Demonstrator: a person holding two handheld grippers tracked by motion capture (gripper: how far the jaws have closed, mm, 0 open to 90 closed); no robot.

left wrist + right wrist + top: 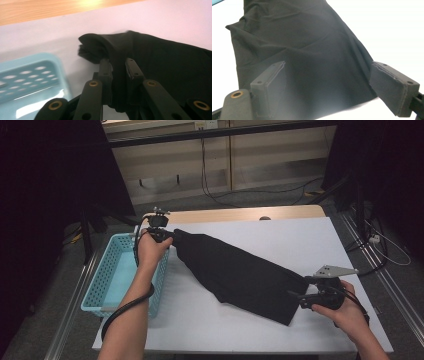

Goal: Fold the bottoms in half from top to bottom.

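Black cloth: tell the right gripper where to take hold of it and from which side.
Take the black cloth at its near hem, which lies flat on the white table. The left gripper already pinches the far bunched end. The right gripper is open and straddles the hem, so I would slide in low from the person's side and close on the edge.

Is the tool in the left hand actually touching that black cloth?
Touching. In the left gripper view, the left tool has its two jaws pinched on a fold of the black cloth, with fabric squeezed between them.
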